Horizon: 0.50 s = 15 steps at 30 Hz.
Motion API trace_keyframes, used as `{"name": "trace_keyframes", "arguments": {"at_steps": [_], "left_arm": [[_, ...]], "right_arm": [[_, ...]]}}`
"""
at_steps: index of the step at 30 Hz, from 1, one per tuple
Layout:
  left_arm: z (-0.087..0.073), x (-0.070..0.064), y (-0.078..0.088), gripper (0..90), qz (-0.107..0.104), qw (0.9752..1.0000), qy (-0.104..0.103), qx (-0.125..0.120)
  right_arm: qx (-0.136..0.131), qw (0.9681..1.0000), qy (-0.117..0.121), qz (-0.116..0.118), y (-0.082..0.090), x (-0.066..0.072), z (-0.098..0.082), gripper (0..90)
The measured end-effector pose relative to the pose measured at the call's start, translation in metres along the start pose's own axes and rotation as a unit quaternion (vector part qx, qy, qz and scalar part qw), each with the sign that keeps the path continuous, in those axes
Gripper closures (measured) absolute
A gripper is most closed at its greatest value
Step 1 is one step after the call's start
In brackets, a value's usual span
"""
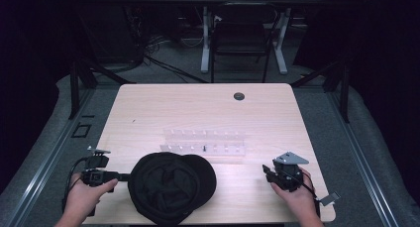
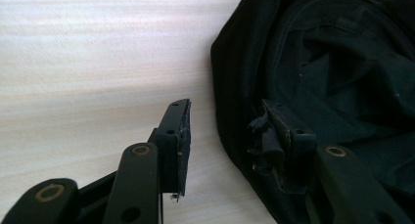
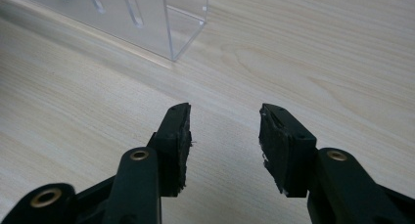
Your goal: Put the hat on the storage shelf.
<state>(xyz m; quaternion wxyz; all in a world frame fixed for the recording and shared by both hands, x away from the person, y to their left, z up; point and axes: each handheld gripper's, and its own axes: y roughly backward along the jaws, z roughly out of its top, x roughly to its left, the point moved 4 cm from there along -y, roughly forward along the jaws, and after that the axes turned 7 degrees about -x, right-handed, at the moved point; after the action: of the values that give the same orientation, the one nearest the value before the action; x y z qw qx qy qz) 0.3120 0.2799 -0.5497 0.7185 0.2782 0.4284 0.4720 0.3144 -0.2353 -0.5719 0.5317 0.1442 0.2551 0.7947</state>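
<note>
At the near edge of the table (image 1: 148,108) lies a black cap (image 1: 171,186), upside down. The left gripper (image 2: 227,131) is open at the cap's left rim, maybe just touching it. The right gripper (image 3: 225,136) is open over bare wood, near a clear rack (image 3: 147,18).

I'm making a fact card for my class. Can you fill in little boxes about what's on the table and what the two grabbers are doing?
Main thing: black cap, near the table's front edge
Left gripper: open, one jaw beside the cap's edge, the other over its fabric
Right gripper: open, nothing between its jaws, above bare wood
Behind the cap: clear plastic rack
Hands: left hand and right hand, one on each gripper
</note>
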Motion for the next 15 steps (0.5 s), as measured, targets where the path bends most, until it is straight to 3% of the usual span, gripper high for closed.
{"name": "trace_keyframes", "arguments": {"at_steps": [9,15], "left_arm": [[-0.0063,-0.0027,-0.0033,58.5,-0.010,0.9995,0.026,0.017],[-0.0088,-0.0041,-0.0079,59.0,-0.011,0.9991,0.025,0.031]], "right_arm": [[-0.001,1.0000,0.000,0.000,0.0010,-0.0008,0.0001,54.6],[-0.001,1.0000,0.000,0.000,0.0012,-0.0005,0.0002,54.6]]}}
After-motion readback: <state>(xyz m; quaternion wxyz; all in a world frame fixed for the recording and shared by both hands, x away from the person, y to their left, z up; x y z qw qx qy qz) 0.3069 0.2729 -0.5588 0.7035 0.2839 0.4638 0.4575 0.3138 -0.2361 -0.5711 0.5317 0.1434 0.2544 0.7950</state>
